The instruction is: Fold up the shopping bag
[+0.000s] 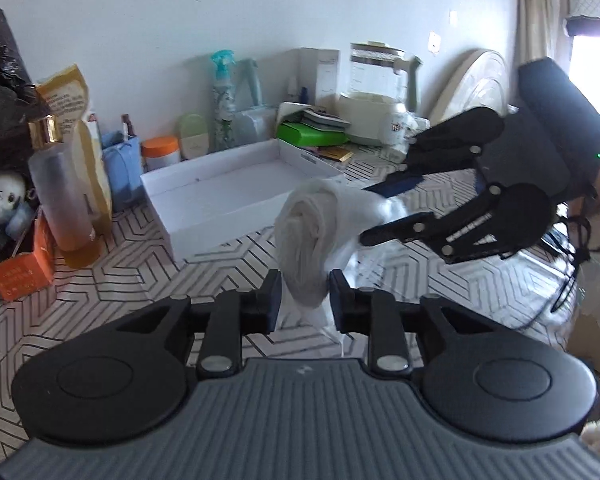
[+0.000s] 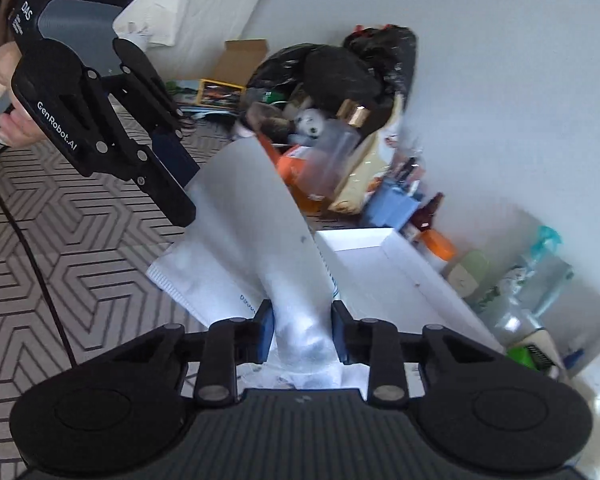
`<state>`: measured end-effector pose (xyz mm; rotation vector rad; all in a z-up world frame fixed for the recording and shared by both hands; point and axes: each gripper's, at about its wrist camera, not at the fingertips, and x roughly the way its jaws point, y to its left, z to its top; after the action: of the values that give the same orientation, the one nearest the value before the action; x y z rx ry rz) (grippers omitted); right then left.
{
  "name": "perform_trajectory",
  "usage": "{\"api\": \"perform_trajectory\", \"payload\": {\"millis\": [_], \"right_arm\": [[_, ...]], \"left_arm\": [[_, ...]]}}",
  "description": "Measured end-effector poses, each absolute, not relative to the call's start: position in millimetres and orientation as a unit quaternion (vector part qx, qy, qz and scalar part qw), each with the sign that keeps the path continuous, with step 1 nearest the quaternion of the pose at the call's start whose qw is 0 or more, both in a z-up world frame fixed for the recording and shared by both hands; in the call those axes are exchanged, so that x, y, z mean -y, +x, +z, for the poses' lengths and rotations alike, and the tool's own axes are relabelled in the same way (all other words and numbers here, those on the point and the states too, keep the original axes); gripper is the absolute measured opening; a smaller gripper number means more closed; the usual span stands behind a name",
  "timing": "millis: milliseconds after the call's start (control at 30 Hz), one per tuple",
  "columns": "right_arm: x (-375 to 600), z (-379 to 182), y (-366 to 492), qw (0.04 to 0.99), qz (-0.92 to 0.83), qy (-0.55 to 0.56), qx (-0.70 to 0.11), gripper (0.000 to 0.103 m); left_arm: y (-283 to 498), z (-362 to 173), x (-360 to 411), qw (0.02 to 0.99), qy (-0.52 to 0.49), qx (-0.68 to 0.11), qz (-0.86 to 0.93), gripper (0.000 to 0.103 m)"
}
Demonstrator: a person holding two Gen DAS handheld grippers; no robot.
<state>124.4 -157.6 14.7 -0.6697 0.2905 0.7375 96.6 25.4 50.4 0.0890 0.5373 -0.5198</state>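
Both my grippers hold the white shopping bag above the patterned bench.

Left wrist view: my left gripper has its fingers clamped on the lower end of the rolled bag; ahead and to the right, my right gripper pinches the bag's far side. The white tray sits beyond the fingers on the bench.
Right wrist view: my right gripper has its fingers closed on a bunched part of the bag, which stretches forward to my left gripper, up and to the left, its fingers closed on the bag's edge.
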Motion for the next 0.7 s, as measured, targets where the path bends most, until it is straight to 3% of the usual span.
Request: {"api": "perform_trajectory", "payload": {"millis": [33, 400, 700], "right_arm": [[160, 18, 125, 0.877, 0.326, -0.327, -0.129, 0.029], [167, 40, 178, 0.932, 0.163, -0.311, -0.093, 0.030], [127, 10, 243, 0.899, 0.157, -0.393, -0.108, 0.030]], "left_arm": [[103, 54, -25, 0.936, 0.033, -0.259, -0.238, 0.069], [180, 67, -19, 0.958, -0.009, -0.277, -0.075, 0.098], [214, 53, -43, 0.952, -0.033, -0.300, -0.052, 0.099]]}}
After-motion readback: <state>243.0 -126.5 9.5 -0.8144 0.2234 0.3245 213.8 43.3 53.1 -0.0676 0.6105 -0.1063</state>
